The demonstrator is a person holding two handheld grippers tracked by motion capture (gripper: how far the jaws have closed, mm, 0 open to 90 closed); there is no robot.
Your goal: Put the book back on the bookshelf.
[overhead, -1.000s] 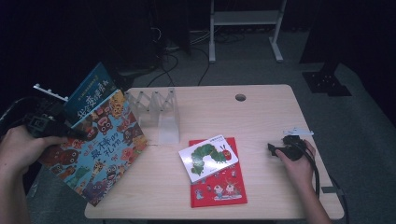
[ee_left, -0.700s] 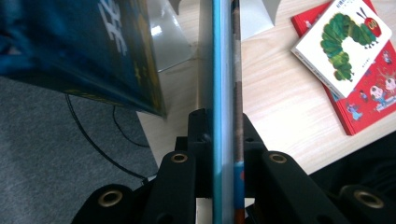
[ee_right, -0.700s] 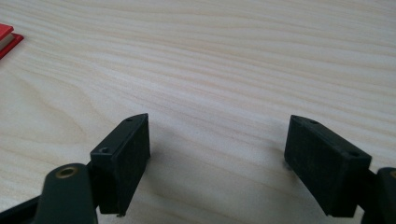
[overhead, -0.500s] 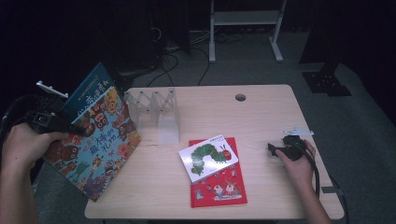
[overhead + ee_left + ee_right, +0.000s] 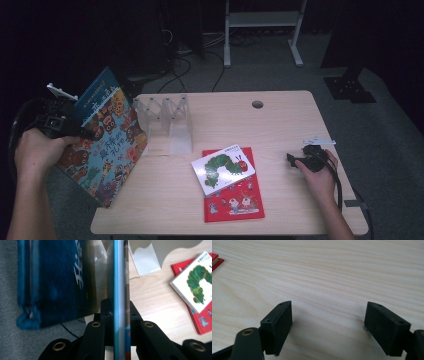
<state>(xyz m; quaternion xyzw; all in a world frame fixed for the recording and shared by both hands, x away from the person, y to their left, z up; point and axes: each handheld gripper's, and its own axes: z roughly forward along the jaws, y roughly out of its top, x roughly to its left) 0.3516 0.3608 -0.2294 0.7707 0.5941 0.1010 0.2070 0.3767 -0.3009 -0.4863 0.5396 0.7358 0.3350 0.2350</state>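
My left gripper [image 5: 82, 134] is off the table's left edge, shut on the edge of a large colourful picture book [image 5: 107, 152] that hangs tilted over that edge. In the left gripper view the jaws of my left gripper [image 5: 120, 312] clamp the thin edge of this picture book [image 5: 121, 277]. A blue book [image 5: 101, 89] leans behind it; I cannot tell whether it is gripped too. My right gripper [image 5: 291, 160] rests on the table at the right, open. In the right gripper view my right gripper [image 5: 328, 320] has only bare wood between its jaws.
A clear plastic book rack [image 5: 170, 122] stands on the wooden table [image 5: 285, 125] at the back left. A white caterpillar book [image 5: 223, 168] lies on a red book [image 5: 235, 202] at the front centre. A cable hole [image 5: 257, 104] is at the back. The floor around the table is dark.
The left hand has shifted a little with the picture book, whose lower corner now sits slightly higher. The right hand and the books on the table have not moved.
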